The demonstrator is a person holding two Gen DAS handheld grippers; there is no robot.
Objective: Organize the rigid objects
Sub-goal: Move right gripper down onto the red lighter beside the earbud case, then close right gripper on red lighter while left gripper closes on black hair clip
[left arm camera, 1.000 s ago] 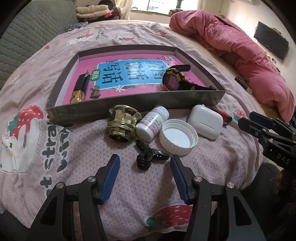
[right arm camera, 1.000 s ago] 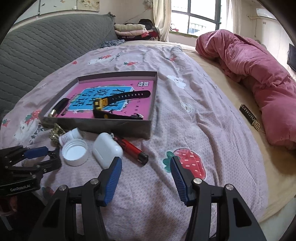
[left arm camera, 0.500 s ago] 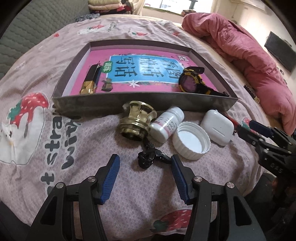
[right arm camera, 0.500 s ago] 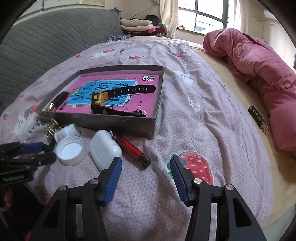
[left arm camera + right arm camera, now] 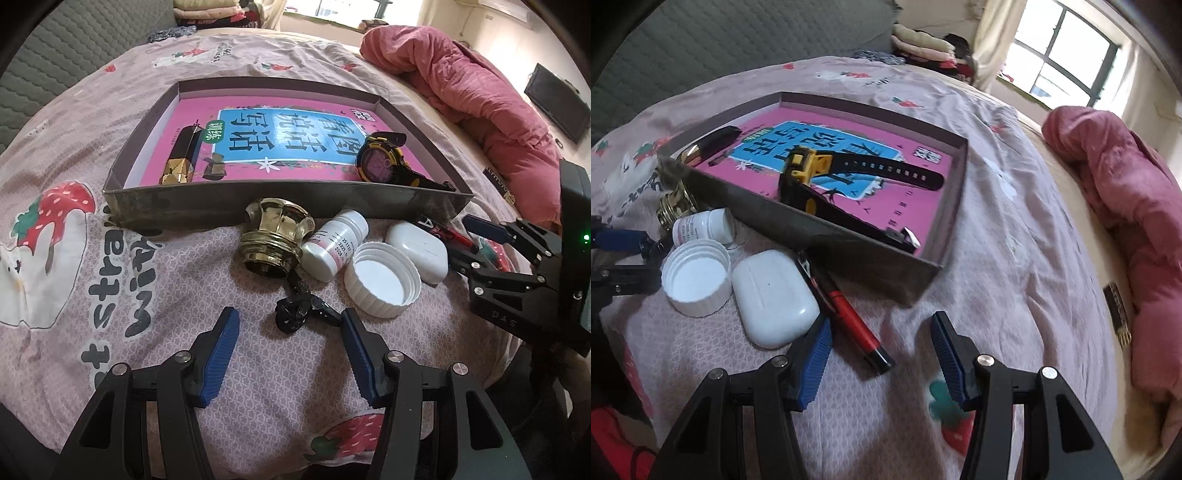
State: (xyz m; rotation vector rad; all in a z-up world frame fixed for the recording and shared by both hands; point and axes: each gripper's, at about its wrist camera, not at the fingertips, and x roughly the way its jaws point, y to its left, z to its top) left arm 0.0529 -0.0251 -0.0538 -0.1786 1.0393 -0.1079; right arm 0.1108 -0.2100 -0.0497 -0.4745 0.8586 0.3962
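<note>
- Two grippers, both spread and empty: my left gripper (image 5: 290, 352) faces the black clip (image 5: 301, 312); my right gripper (image 5: 881, 356) hovers at the red pen (image 5: 849, 317).
- Both lie on the bedspread before the tray (image 5: 258, 205).
- Clip looks light and knobbly; I'd pinch its body.
- Pen seems slick, so I'd grip mid-barrel.

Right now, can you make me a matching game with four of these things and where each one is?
Things:
1. watch
2. cap
3. pen
4. bottle

Places:
A. lying between gold knob and cap
B. inside the box
C. right of the earbud case
D. open side up, left of the case

Pairs: 1-B, 2-D, 3-C, 4-A
</note>
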